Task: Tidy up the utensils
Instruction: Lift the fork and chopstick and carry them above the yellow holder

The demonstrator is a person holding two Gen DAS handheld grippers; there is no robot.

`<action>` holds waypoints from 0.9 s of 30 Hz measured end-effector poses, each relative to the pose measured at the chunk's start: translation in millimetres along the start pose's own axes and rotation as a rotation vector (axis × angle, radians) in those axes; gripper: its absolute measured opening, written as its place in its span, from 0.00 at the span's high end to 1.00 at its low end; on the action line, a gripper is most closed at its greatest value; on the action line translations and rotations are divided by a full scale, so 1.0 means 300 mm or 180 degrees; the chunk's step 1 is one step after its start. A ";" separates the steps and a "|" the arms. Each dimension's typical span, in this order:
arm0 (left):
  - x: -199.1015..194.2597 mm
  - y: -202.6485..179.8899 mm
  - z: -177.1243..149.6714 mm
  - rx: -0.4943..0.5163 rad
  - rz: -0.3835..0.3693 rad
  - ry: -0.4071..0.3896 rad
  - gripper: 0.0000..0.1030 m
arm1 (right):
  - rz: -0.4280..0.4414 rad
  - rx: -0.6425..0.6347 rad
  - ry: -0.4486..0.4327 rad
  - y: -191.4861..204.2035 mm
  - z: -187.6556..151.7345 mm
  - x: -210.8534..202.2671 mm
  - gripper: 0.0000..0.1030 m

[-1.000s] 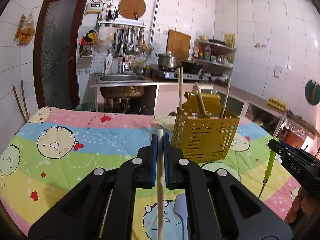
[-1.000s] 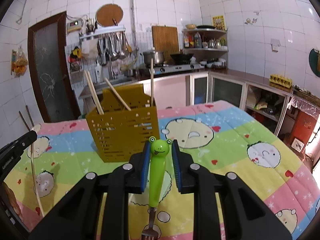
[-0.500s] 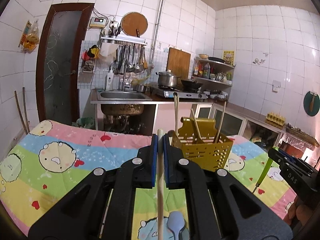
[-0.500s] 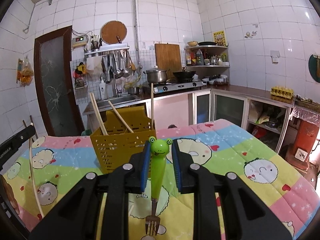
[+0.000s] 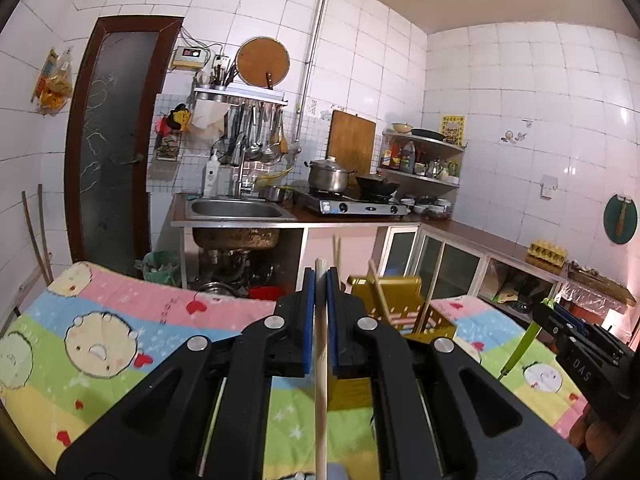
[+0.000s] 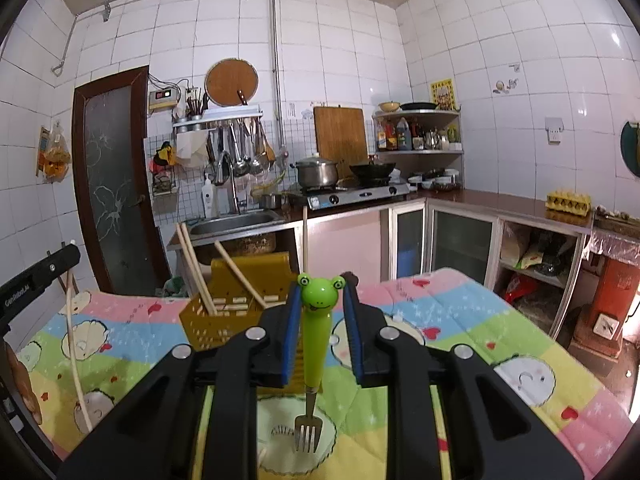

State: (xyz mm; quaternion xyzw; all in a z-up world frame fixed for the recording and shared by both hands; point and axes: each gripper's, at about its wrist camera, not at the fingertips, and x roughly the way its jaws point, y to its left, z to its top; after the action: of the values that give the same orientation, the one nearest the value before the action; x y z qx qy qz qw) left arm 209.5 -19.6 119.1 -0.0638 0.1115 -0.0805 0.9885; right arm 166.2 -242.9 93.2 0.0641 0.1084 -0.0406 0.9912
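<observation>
The left gripper (image 5: 320, 320) is matt black plastic with blue rubbery pads, clamped on a pale, smooth wooden stick (image 5: 321, 380). The right gripper (image 6: 319, 332), of the same make, grips a fork (image 6: 311, 360) with a glossy green plastic frog handle and dull metal tines. The utensil basket (image 6: 224, 316) looks like mustard-yellow perforated plastic (semi-matt), holding bare wooden chopsticks (image 6: 194, 264). The tablecloth (image 6: 460, 320) is soft printed fabric, slightly quilted. Behind, glossy white wall tiles (image 6: 340, 40), a brushed steel sink (image 5: 236, 209) and a shiny metal pot (image 5: 328, 174).
</observation>
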 end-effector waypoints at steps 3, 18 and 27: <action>0.028 -0.029 0.065 0.0054 -0.0024 -0.0077 0.96 | -0.0003 -0.0009 -0.0079 0.004 0.058 0.009 0.79; 0.326 -0.176 0.351 0.0097 -0.0133 -0.0475 0.96 | 0.0081 -0.0111 -0.0427 0.070 0.374 0.183 0.79; 0.535 -0.223 0.293 0.0138 -0.0171 -0.0396 0.96 | 0.0167 -0.0151 -0.0161 0.074 0.285 0.346 0.79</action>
State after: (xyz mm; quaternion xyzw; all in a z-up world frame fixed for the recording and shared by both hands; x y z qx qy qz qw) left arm 374.4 -103.4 180.0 -0.0503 0.0463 -0.1053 0.9921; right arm 287.4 -239.5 155.8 0.0424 0.0826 -0.0136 0.9956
